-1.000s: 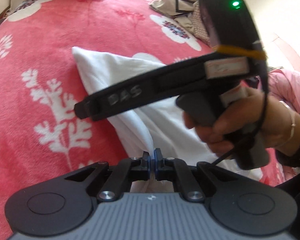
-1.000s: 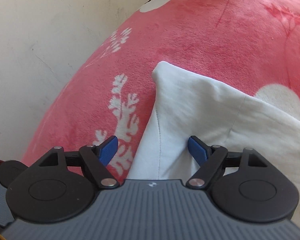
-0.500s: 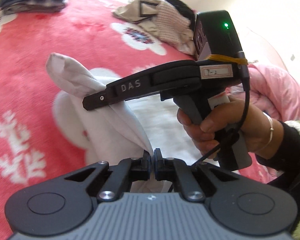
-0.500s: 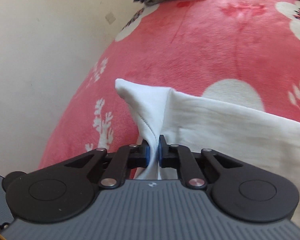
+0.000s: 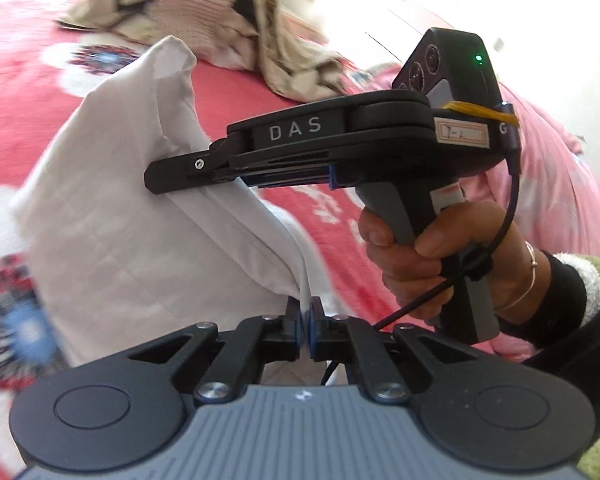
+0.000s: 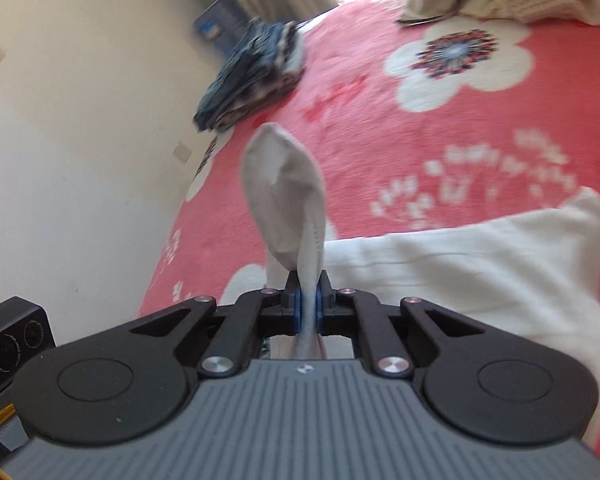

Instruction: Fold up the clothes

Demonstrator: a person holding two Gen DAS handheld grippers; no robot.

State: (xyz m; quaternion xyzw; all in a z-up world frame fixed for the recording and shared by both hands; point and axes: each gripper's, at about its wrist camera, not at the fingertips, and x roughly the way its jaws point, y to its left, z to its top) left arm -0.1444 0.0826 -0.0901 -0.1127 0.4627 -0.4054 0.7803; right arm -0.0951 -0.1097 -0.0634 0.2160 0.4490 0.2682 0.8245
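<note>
Two grippers have the white cloth [image 5: 132,232] pinched along one edge and lifted off the red blanket [image 6: 440,140]. The left gripper [image 5: 305,322] is clamped tight on a thin fold of it. The right gripper [image 6: 309,308] has just closed, and cloth now stands bunched between its pads, with a corner poking up beyond them like a small ear. In the left view the right gripper lies across the cloth from the side, held by a hand [image 5: 432,256]; the two grips are near each other on the same edge.

The rest of the cloth trails down onto the blanket below the grippers, toward its near edge. A dark folded stack [image 6: 252,80] lies at the far edge by the wall, and a loose heap of beige clothes [image 5: 188,12] sits at the far corner, well apart from the work.

This looks like the carry-over part of a fold: an edge is raised and has yet to be laid on the opposite side. The next move calls for both hands to travel together, keeping the edge taut between them so the raised half comes down flat and square on the lower half, with neither grip loosened until the edges meet. The bunching at the right grip could leave a crease unless it is smoothed.
</note>
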